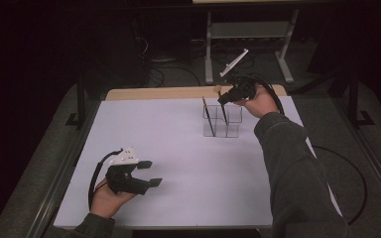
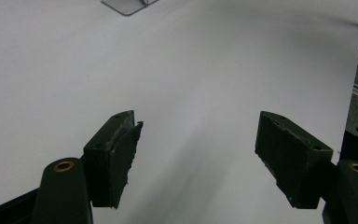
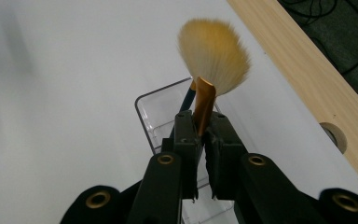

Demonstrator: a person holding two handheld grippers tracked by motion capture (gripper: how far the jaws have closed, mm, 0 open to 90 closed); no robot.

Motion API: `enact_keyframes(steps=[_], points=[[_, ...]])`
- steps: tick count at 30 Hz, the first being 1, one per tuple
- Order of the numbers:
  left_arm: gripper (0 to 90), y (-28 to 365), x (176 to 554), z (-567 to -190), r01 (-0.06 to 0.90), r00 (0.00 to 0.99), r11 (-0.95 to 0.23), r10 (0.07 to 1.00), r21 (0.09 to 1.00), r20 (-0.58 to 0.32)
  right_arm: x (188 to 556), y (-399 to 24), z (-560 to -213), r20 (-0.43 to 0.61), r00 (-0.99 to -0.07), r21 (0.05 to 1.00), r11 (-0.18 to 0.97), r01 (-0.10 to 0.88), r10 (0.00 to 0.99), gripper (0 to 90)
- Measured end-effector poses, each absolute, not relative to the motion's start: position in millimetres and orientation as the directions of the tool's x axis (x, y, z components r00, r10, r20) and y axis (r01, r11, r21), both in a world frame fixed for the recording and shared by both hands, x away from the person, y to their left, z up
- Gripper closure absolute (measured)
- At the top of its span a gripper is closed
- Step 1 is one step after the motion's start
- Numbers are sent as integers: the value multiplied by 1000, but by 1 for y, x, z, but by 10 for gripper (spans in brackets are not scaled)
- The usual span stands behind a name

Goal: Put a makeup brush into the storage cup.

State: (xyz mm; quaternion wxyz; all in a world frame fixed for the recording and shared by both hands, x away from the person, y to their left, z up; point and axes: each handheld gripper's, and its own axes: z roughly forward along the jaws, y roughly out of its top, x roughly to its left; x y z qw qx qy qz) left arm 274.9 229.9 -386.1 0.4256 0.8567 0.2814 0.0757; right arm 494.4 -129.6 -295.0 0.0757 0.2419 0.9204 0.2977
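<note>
A fan brush [image 3: 214, 51] with pale bristles and a gold ferrule is clamped between the jaws of my right gripper [image 3: 204, 122], its bristles sticking out past the jaw tips. Below it stands a clear compartment organizer [image 3: 151, 109]. From the high view, the right gripper [image 1: 222, 99] hovers at the table's far side, over the organizer [image 1: 233, 130], with a dark stick slanting down from it into the box. A second thin brush [image 1: 206, 111] leans in the organizer's left side. My left gripper [image 1: 154, 173] rests near the front left, open and holding nothing [image 2: 198, 135].
A white sheet [image 1: 178, 148] covers the table, with a bare wooden strip [image 1: 154, 93] along the far edge and a round hole in it [image 3: 335, 135]. A metal frame [image 1: 248, 29] and cables stand on the dark floor beyond.
</note>
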Motion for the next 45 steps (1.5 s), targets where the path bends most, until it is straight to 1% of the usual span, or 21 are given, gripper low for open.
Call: enact_keyframes(steps=[22,27,33,45], points=[[282,231,275,-386,419,827,-477,552,772,-108,496,-133,-310,22,-864,578,699,422,504,826],[282,231,275,-386,417,828,-482,550,770,-104,495,-134,-313,45,-855,582,682,443,517,825],[282,231,276,-386,413,830,-487,549,770,-98,496,-137,-319,34,-857,584,685,435,515,824],[281,233,276,-386,420,824,-472,556,775,-108,496,-136,-325,51,-854,580,681,448,518,822]])
